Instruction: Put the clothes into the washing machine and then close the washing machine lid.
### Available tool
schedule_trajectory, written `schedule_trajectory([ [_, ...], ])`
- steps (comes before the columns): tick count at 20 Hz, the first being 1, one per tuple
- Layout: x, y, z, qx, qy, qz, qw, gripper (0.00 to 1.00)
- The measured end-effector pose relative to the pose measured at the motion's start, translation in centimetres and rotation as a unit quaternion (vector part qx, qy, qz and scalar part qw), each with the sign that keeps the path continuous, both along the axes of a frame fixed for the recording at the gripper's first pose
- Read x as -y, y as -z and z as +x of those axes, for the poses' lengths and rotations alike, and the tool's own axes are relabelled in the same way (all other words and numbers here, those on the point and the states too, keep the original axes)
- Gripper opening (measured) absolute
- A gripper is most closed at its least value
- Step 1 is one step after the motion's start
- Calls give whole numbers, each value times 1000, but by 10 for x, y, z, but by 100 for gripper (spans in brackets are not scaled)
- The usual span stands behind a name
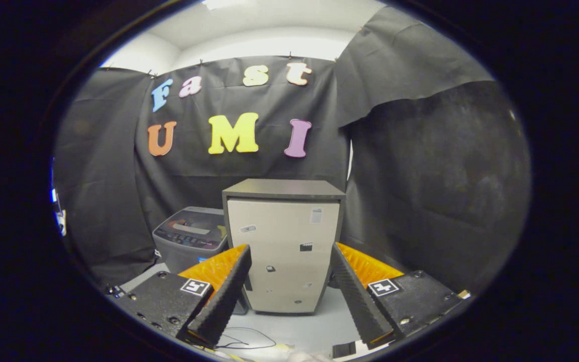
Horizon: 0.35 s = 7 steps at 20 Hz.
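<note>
Nearest the camera, the hand-held gripper point(289, 322) has its two fingers spread wide apart, with nothing held between them; each finger carries a ridged pad, the left pad point(221, 296) and the right pad point(357, 296) angling outward from the base toward the scene ahead. Under and just ahead of the fingers lies a pale surface point(299, 327), with a thin dark cable point(247, 342) looping across it close to the left finger. Something pale and soft shows at the very bottom between the fingers, too little of it to tell what it is. Beyond the fingers, centred in the gap, stands a boxy cabinet point(284, 251) with a light front, a dark top and several small stickers on its face. Just beside the cabinet on its left, slightly farther back, sits the washing machine point(189, 236), a grey top-loader whose lid lies flat and closed. Behind both hangs the black cloth wall point(420, 176) of the booth, with a white ceiling point(269, 30) above it
</note>
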<state>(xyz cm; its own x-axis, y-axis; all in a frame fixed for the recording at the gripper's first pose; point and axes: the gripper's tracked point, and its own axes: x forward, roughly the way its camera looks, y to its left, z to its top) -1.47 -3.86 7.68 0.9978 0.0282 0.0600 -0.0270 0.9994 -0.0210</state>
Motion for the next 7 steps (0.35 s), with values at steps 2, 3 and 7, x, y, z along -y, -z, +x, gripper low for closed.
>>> schedule_trajectory([
  [2, 0, 1, -2, -2, 2, 2, 1000, 99],
  [3, 0, 2, -3, -4, 4, 8, 1000, 99],
  [7, 3, 5, -6, -9, 14, 4, 1000, 99],
])
